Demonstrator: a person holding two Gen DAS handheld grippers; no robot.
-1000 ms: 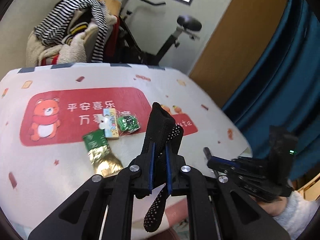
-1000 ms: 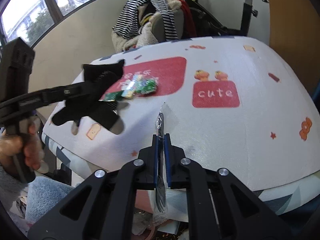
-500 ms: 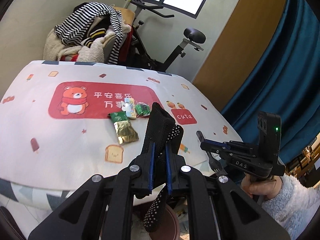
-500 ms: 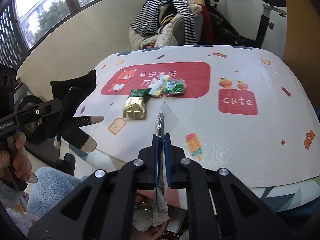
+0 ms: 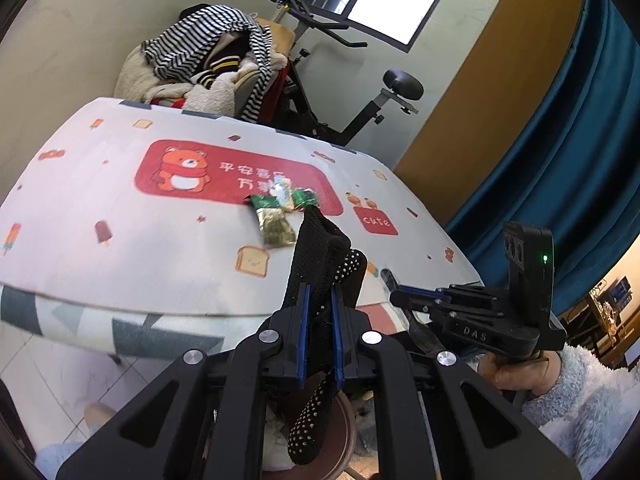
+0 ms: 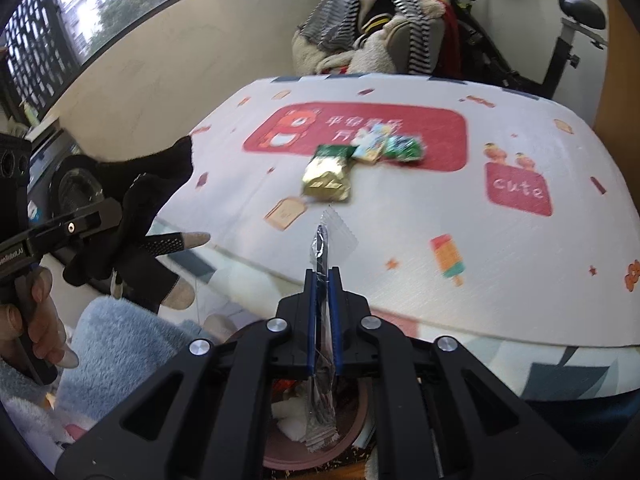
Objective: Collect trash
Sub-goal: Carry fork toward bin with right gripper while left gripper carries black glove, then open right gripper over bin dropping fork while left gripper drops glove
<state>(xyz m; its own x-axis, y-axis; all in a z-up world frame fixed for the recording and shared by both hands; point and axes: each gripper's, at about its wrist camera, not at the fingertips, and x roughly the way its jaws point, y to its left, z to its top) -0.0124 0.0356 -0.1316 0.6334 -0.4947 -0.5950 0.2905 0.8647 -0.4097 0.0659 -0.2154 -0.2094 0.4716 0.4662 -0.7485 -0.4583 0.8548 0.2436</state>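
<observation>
Your left claw (image 5: 319, 312) is clamped on the black glove (image 5: 326, 264), your right claw (image 6: 323, 296) on a wrapped fork (image 6: 321, 248); both overhang the bin (image 6: 352, 436), presumably for dropping.

A chair (image 5: 256, 84) heaped with striped and fleecy clothing (image 5: 208, 40) stands at the far edge of a table (image 5: 120, 216) under a bear-print cloth, an exercise bike (image 5: 360, 116) beside it, with blue curtains (image 5: 560, 160) and a barred window (image 6: 36, 40) beyond.
</observation>
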